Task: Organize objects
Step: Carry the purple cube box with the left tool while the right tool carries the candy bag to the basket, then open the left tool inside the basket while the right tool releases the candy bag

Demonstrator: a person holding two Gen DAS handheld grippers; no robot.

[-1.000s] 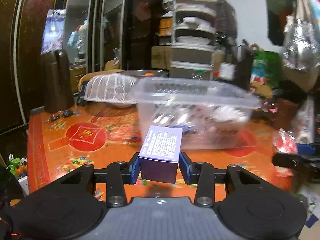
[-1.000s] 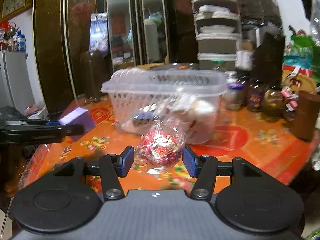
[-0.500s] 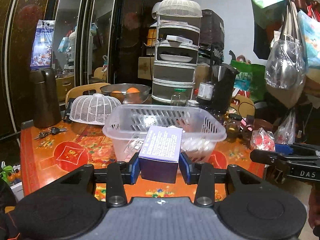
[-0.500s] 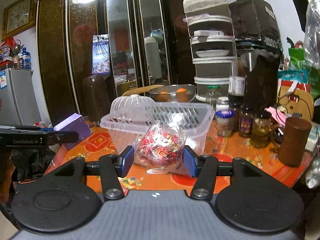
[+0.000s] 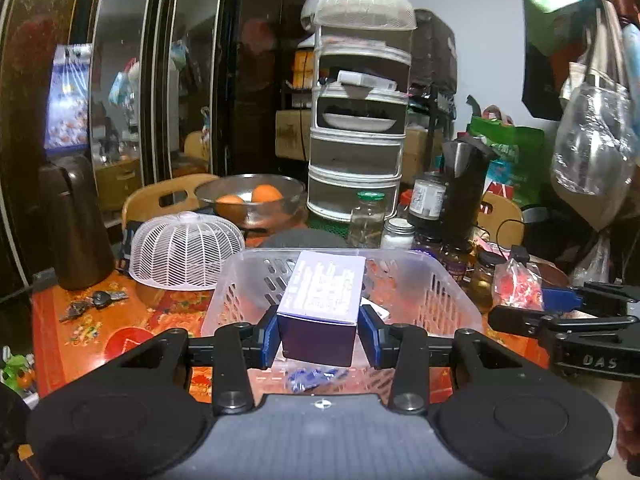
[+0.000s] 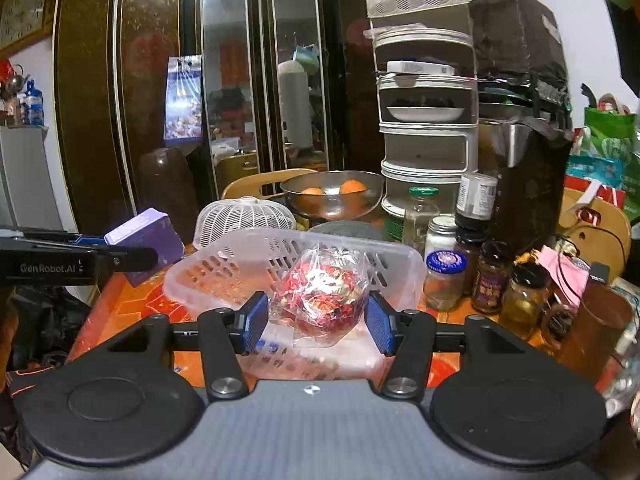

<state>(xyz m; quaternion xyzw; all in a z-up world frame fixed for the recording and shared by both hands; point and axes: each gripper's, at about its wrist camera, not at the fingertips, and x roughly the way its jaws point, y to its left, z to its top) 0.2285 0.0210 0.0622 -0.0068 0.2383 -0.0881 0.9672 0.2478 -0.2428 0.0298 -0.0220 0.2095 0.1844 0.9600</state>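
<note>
My left gripper (image 5: 319, 334) is shut on a purple box (image 5: 322, 304) and holds it over the near edge of a clear plastic basket (image 5: 452, 292) on the orange table. My right gripper (image 6: 317, 322) is shut on a clear bag of red sweets (image 6: 320, 294) and holds it over the same basket (image 6: 224, 268). The right gripper with the bag (image 5: 516, 284) shows at the right of the left wrist view. The left gripper with the box (image 6: 146, 236) shows at the left of the right wrist view. Small items lie in the basket's bottom.
A white mesh dome (image 5: 186, 250) sits left of the basket, keys (image 5: 94, 302) and a brown flask (image 5: 74, 220) farther left. A glass bowl with oranges (image 5: 250, 200), a tiered food cover (image 5: 358, 120) and several jars (image 6: 444, 276) stand behind and right.
Both grippers rose and moved from in front of the basket to over it, still holding the box and the bag. I now look down into the basket.
</note>
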